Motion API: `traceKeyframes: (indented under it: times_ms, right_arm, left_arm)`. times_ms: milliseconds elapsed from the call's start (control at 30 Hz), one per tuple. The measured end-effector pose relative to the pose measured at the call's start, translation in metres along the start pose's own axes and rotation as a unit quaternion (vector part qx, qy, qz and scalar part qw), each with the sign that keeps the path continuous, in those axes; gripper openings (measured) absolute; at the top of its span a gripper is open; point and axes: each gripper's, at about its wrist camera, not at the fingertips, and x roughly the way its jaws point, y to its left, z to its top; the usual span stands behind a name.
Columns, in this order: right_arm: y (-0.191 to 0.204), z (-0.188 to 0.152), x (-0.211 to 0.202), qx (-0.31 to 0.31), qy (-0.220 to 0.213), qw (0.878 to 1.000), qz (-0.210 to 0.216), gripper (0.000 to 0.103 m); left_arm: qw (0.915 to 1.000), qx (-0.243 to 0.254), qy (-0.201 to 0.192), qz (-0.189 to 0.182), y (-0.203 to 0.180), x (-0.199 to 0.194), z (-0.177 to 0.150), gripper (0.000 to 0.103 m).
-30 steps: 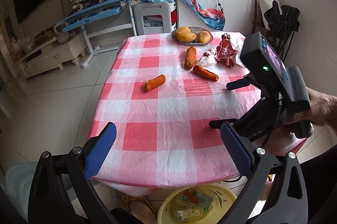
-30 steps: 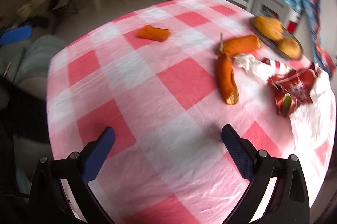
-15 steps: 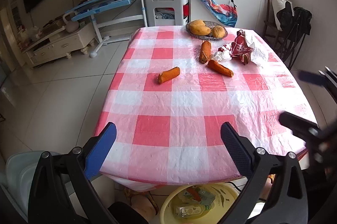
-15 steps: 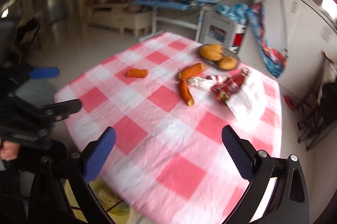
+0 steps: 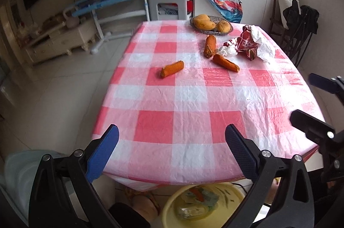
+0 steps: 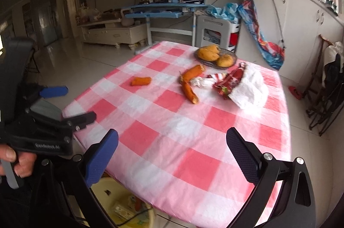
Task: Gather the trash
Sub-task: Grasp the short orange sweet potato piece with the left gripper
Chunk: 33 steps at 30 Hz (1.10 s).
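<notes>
Three orange food scraps lie on the pink checked tablecloth (image 5: 172,103): one alone (image 5: 172,69) (image 6: 141,81), two near the far right (image 5: 210,46) (image 5: 226,62) (image 6: 189,91). A crumpled red wrapper (image 5: 247,43) (image 6: 230,82) and white paper (image 5: 264,46) (image 6: 249,90) lie beside them. A yellow basin (image 5: 172,202) with trash sits on the floor under the near table edge. My left gripper (image 5: 171,152) (image 6: 71,104) is open above the near edge, holding nothing. My right gripper (image 6: 172,158) (image 5: 311,99) is open at the near right corner, also holding nothing.
A dish of yellow fruit (image 5: 211,24) (image 6: 215,55) stands at the table's far end. Behind it are a white stool (image 5: 169,4), a blue desk (image 6: 163,8) and cabinets (image 6: 290,19). A dark folding chair (image 5: 298,24) stands right of the table. A hand (image 6: 13,161) grips the left tool.
Both grippers have pulled back from over the table to its near edge. The right gripper has left the middle of the left wrist view and now shows at its right margin. Both stay open.
</notes>
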Motion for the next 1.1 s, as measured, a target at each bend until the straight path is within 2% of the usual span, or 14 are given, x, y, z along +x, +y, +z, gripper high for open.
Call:
traceKeyframes:
  times_ms: [100,167,267,333,367,433,600,700,733,767,867,967,1067,1100]
  right_arm:
    - [0.002,0.015,0.016,-0.021,0.008,1.0,0.01,0.089]
    - [0.002,0.026,0.032,-0.037,0.015,0.999,0.016,0.079]
    - [-0.002,0.037,0.059,-0.05,0.03,0.998,0.017,0.071]
    - [-0.006,0.043,0.08,-0.056,0.043,0.997,0.015,0.068]
    - [-0.008,0.044,0.088,-0.055,0.047,0.997,0.014,0.063]
    - [-0.015,0.045,0.105,-0.046,0.061,0.997,0.016,0.057]
    - [-0.03,0.048,0.132,-0.03,0.087,0.996,0.012,0.047]
    - [-0.038,0.048,0.142,-0.021,0.1,0.995,0.013,0.044]
    - [-0.039,0.048,0.144,-0.018,0.102,0.995,0.011,0.043]
    - [-0.041,0.047,0.146,-0.014,0.107,0.994,0.012,0.04]
    - [-0.047,0.043,0.148,-0.005,0.113,0.993,0.016,0.035]
    - [-0.05,0.044,0.147,-0.002,0.114,0.993,0.016,0.028]
    - [-0.053,0.045,0.147,0.009,0.114,0.993,0.022,0.019]
    - [-0.052,0.045,0.146,0.009,0.114,0.993,0.025,0.018]
  left_arm:
    - [0.9998,0.004,0.017,-0.011,-0.009,0.019,0.012,0.096]
    - [0.9996,0.024,0.015,0.0,-0.003,0.03,0.027,0.096]
    - [0.9996,0.024,0.014,0.008,-0.008,0.051,0.054,0.096]
    - [0.9995,0.02,0.021,0.012,0.012,0.07,0.071,0.095]
    - [0.9995,0.021,0.023,0.012,0.0,0.077,0.077,0.095]
    - [0.9991,0.029,0.032,0.007,0.019,0.097,0.089,0.088]
    - [0.997,0.058,0.052,-0.011,-0.019,0.143,0.128,0.081]
    - [0.9947,0.067,0.072,-0.03,-0.014,0.167,0.15,0.076]
    - [0.994,0.065,0.077,-0.041,-0.027,0.172,0.157,0.075]
    - [0.9937,0.066,0.079,-0.044,-0.066,0.165,0.152,0.074]
    - [0.9923,0.089,0.079,-0.033,-0.142,0.164,0.162,0.068]
    - [0.9907,0.097,0.092,-0.022,-0.209,0.173,0.178,0.056]
    - [0.9921,0.079,0.096,-0.02,-0.276,0.175,0.188,0.035]
    - [0.9924,0.072,0.097,-0.024,-0.301,0.174,0.194,0.025]
